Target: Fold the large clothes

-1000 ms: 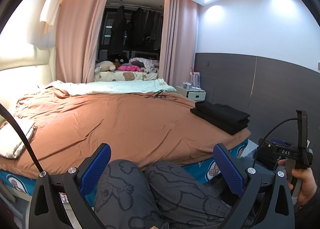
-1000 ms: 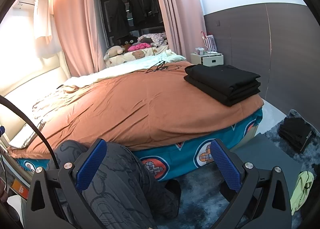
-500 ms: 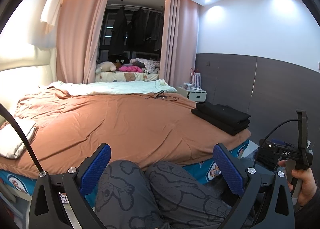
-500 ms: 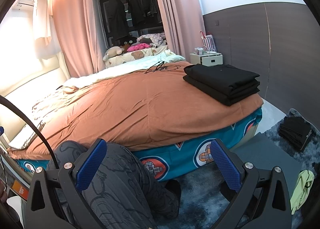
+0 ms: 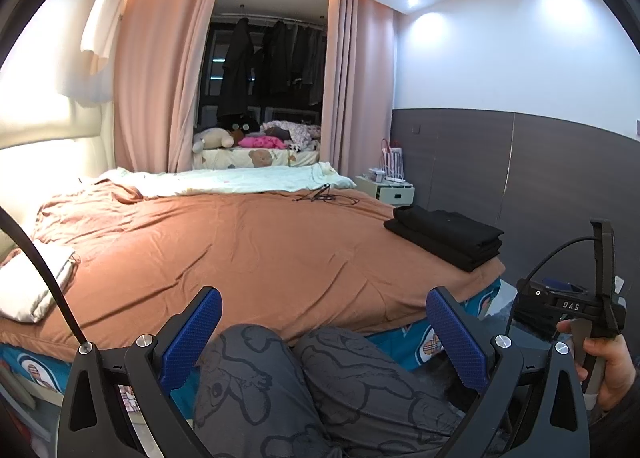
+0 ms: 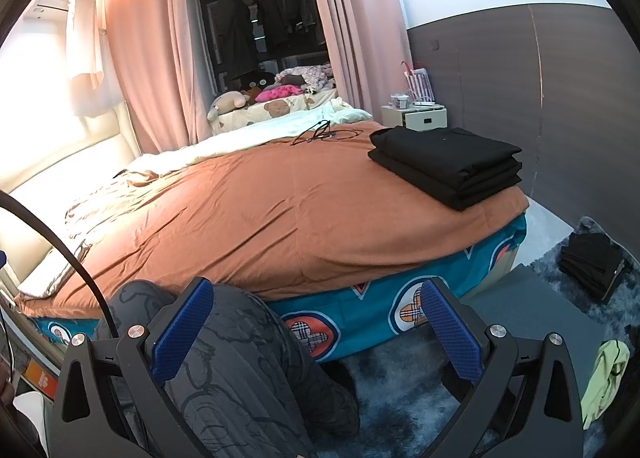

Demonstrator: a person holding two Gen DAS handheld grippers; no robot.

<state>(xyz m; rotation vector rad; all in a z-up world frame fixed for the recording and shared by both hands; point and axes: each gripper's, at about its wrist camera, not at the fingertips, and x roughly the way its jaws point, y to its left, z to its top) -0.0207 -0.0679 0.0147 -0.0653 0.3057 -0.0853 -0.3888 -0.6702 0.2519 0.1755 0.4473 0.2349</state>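
A stack of folded black clothes (image 5: 448, 236) lies on the right corner of the bed's brown cover (image 5: 248, 250); it also shows in the right wrist view (image 6: 448, 162). My left gripper (image 5: 320, 318) is open and empty, held above the person's grey-patterned legs (image 5: 304, 386) in front of the bed. My right gripper (image 6: 316, 314) is open and empty, low over the legs and the bed's edge. The right gripper's body also shows at the right of the left wrist view (image 5: 576, 306), held by a hand.
A second black pile (image 6: 592, 262) and a yellow-green garment (image 6: 604, 374) lie on the dark rug (image 6: 400, 390). A cable (image 6: 324, 134) lies on the bed. A white pillow (image 5: 32, 290) is at the left. A nightstand (image 6: 416, 116) stands by the grey wall.
Both views shifted slightly; the grippers stay open and empty and nothing on the bed moved.
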